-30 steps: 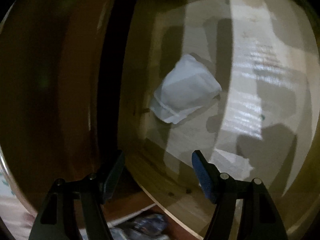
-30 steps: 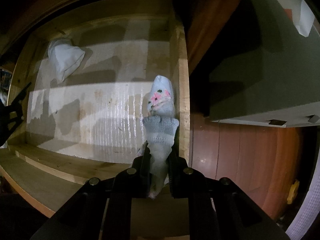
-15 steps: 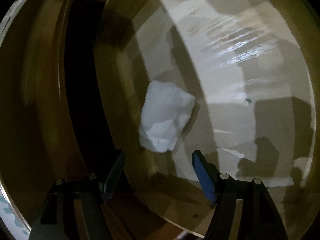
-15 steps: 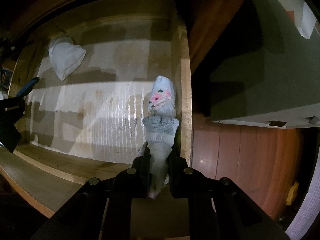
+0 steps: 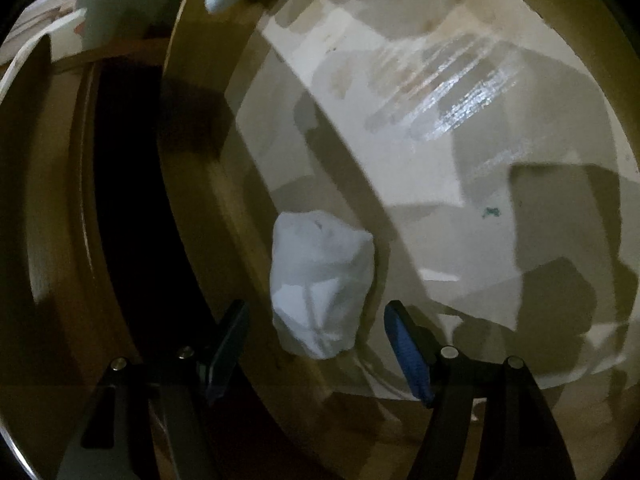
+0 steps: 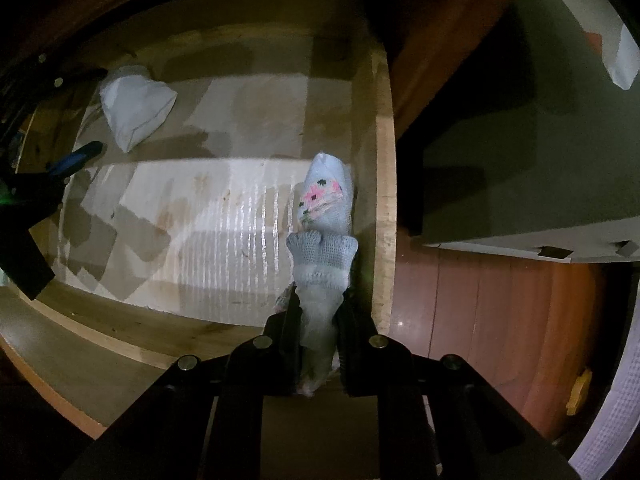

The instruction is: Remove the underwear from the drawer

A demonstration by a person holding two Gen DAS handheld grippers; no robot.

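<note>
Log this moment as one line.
left gripper: open, framing white bundle | right gripper: shut on floral garment | drawer: open

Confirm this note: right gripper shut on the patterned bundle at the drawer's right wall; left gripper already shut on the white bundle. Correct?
Not quite. The left gripper is open, its fingers either side of the white bundle and not closed on it, as the left wrist view shows. The right gripper is shut on the patterned bundle.

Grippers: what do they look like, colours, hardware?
Both are black, angular linkage frames with round silver pivot pins. The left gripper has fingers faced with blue textured pads. The right gripper looks all black. No cables, markings or sleeves visible.
</note>
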